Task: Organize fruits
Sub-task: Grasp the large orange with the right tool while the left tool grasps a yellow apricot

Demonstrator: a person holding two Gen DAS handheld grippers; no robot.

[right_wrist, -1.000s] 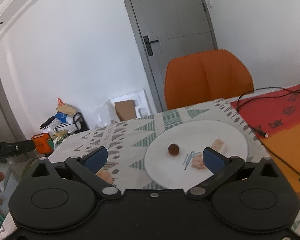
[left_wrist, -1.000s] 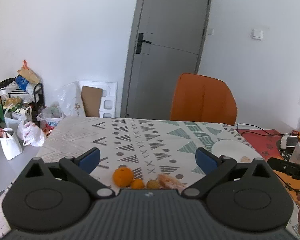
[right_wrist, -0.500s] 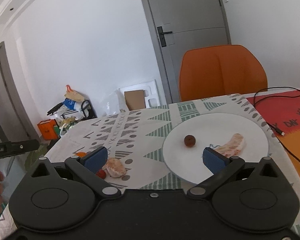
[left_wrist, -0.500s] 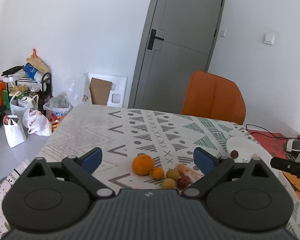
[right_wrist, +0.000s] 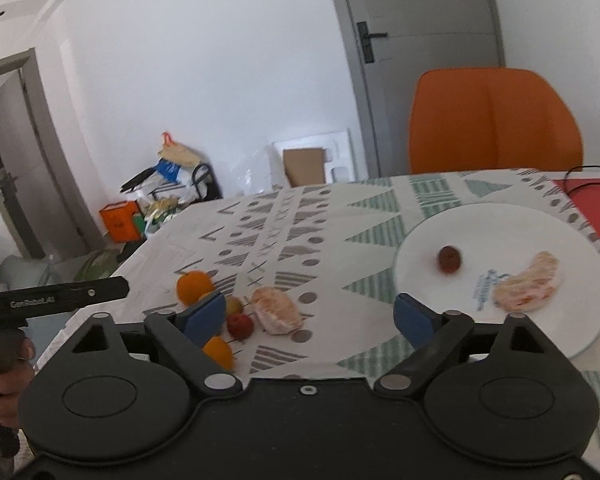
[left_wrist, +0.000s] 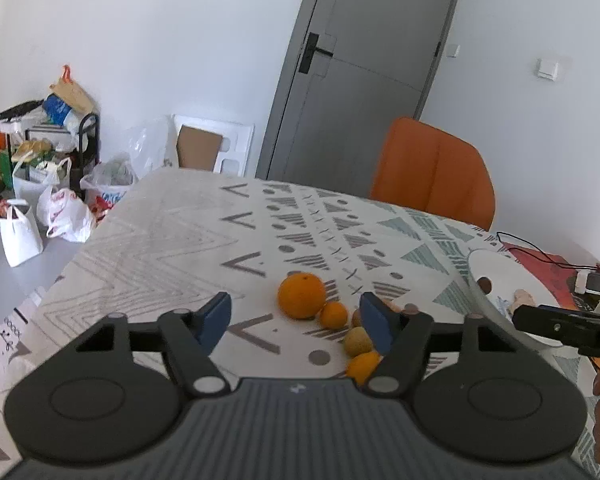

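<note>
Currently left gripper is closing over the large orange, pads not touching it; right gripper is closing on nothing, fruit cluster lying left of plate

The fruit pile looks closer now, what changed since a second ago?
Both grippers swung toward the fruit pile and dropped lower. The left gripper and right gripper are closing their fingers, but nothing is held yet. Fruits and the plate stayed put.
</note>
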